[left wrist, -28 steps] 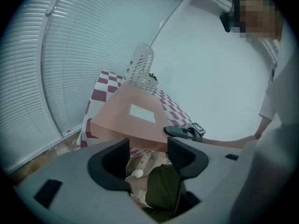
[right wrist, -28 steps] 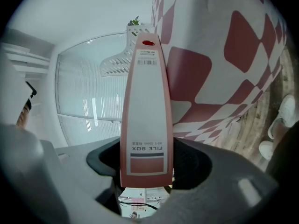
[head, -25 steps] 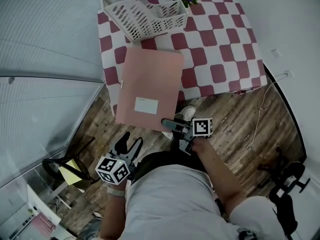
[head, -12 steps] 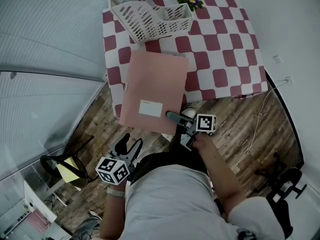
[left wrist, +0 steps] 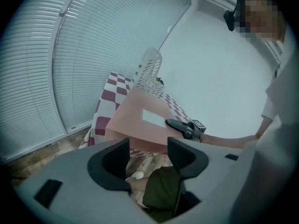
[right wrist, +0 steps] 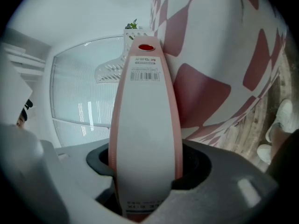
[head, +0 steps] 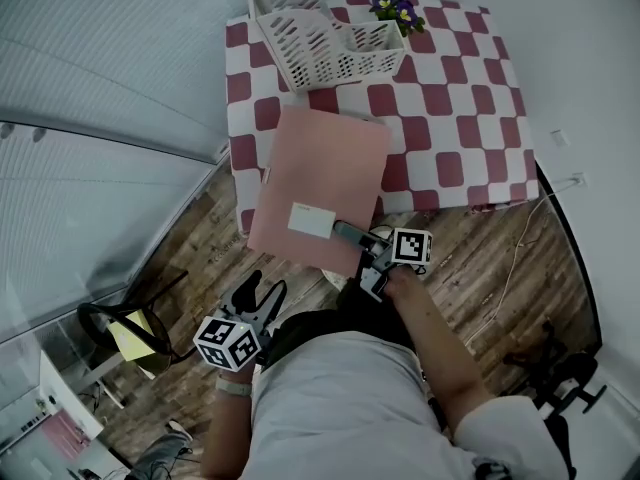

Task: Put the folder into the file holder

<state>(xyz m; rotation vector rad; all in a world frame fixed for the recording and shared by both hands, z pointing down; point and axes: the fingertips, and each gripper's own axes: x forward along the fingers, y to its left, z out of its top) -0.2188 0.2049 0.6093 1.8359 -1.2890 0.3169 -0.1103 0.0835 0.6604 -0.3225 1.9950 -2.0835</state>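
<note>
The right claw has just been closing its jaws, and they now press on the spine of the pink folder, which fills the gap between them. The left claw hangs low at the near left over the wooden floor, its jaws apart with nothing between them.

The folder lies flat, its far part over the near-left corner of the checked tabletop, its near part jutting out past the edge. A white label sits on its cover close to the right claw; a white strip with a barcode runs along its spine. The white file holder stands at the tabletop's far left, apart from the folder.
</note>
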